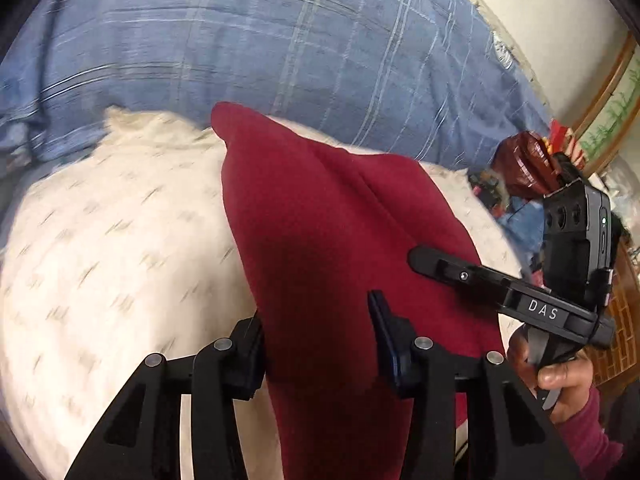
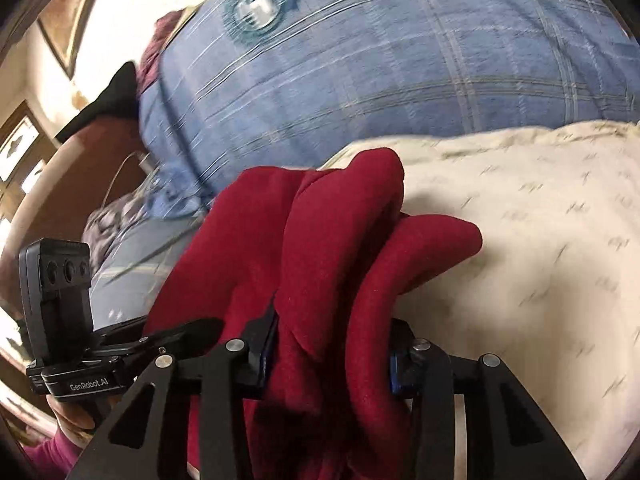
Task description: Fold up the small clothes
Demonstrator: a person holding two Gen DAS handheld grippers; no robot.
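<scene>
In the left wrist view, the left gripper has its two black fingers clamped on one dark red, felt-like garment, which rises in a soft pointed fold over a cream quilted cover with small stitched flecks, lying in front of a blue checked bedspread; the right gripper reaches in from the right edge, a hand on its handle. In the right wrist view, the right gripper pinches the same garment, bunched into thick rounded folds, at the cream cover's left edge, with the left gripper's body at the lower left.
</scene>
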